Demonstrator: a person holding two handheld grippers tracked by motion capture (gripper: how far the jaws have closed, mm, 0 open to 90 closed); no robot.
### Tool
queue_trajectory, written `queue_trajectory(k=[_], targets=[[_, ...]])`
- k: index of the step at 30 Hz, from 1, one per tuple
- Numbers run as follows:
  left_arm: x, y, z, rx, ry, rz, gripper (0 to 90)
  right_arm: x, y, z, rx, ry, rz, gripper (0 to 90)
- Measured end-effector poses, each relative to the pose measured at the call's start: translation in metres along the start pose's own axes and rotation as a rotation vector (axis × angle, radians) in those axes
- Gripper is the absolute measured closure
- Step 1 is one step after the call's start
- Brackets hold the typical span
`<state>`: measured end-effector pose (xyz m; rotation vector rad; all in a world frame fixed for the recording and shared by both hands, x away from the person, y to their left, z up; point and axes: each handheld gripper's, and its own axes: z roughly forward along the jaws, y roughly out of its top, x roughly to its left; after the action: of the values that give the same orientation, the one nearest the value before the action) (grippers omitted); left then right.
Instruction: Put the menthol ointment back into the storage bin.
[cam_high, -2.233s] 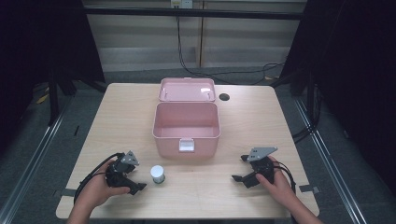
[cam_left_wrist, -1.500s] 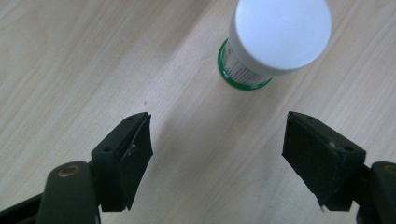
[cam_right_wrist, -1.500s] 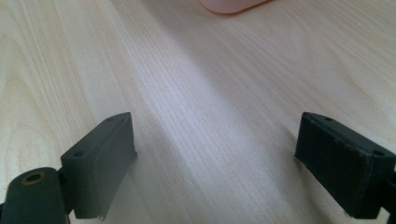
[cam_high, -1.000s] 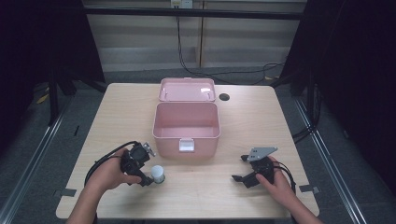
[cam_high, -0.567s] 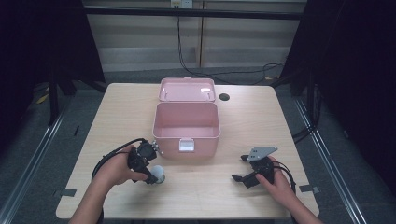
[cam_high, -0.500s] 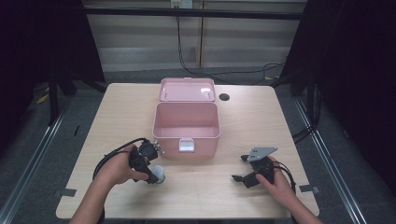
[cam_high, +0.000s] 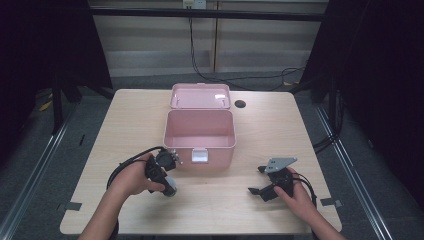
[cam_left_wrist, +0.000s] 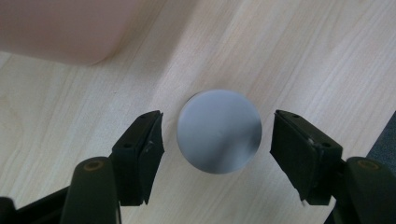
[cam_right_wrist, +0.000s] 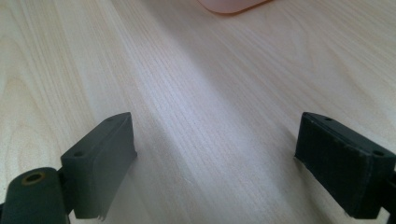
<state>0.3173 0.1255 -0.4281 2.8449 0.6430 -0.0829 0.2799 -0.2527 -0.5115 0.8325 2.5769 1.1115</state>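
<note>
A small round grey-white container (cam_left_wrist: 218, 131) stands on the wooden table (cam_high: 130, 125), seen from above between the jaws of my left gripper (cam_left_wrist: 217, 161). Its jaws have just been closing around the container; a narrow gap still shows on each side, so the pads do not press on it. In the high view the left gripper (cam_high: 167, 182) hovers over the container (cam_high: 170, 188) just left of the open pink box (cam_high: 200, 137). My right gripper (cam_high: 260, 182) rests near the table's front right, its jaws wide apart with bare wood between them (cam_right_wrist: 215, 158).
The pink box's lid (cam_high: 200, 96) lies back behind it, and its latch (cam_high: 199, 156) faces me. A dark round hole (cam_high: 240, 104) sits in the table right of the lid. Black cables trail from both grippers.
My left hand has moved right and over the small container, which earlier stood beside the gripper. Its jaws have narrowed around it. The right hand has stayed in place.
</note>
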Motion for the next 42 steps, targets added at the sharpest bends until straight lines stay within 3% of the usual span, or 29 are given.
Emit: queue_trajectory(k=[16,31,42], targets=[[0.0006,0.0070,0.0049,0.040,-0.006,-0.016,38.5,0.0000,0.0000,0.0000,0.000,0.000,0.000,11.3],[0.0031,0.0052,0.0036,0.050,-0.012,-0.039,49.5,0.0000,0.0000,0.0000,0.000,0.000,0.001,11.3],[0.0048,0.0074,-0.0028,0.071,-0.010,-0.100,50.2,0.0000,0.0000,0.0000,0.000,0.000,0.000,11.3]])
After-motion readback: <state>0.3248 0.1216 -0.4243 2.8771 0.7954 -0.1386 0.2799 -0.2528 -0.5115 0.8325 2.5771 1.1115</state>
